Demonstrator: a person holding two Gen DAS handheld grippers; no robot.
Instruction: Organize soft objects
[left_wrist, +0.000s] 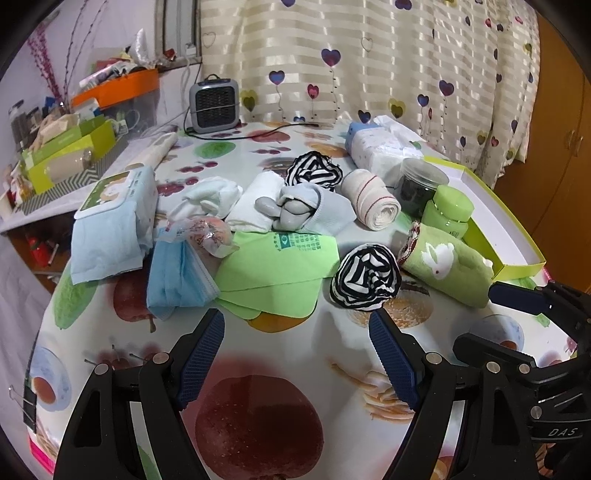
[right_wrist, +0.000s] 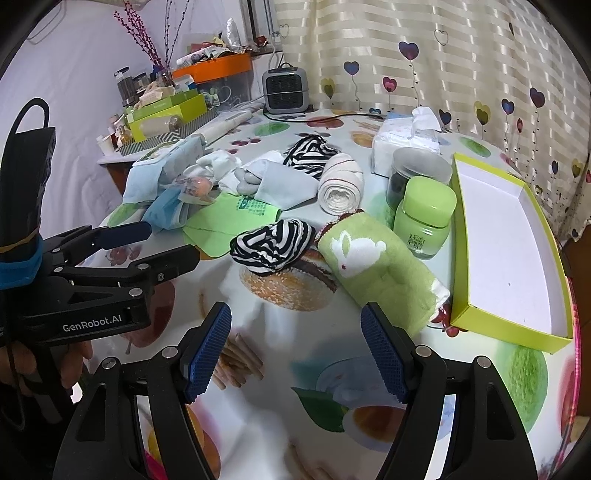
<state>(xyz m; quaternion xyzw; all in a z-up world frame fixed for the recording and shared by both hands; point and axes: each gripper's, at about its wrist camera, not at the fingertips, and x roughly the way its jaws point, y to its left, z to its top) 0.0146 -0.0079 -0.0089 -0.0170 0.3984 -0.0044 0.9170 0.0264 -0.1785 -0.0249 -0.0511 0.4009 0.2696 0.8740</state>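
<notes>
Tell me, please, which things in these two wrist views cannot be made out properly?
- Dark jar, right wrist view: contents unclear; the green jar covers its lower part.
- Green jar's label: print too small to read.
- Blue face masks, left wrist view: count unclear; wrapped item lies across them.
- Orange box, left wrist view: contents too small and jumbled.

The room is bright, with soft, even light and only faint shadows under the things on the table (left_wrist: 280, 354). The shiny striped curtain (left_wrist: 388, 62) at the far side gleams in pale bands. Both pictures bulge like a fishbowl (straight edges bend near the sides), and the corners go black. The near tablecloth in the right wrist view looks smeared and blurry.
</notes>
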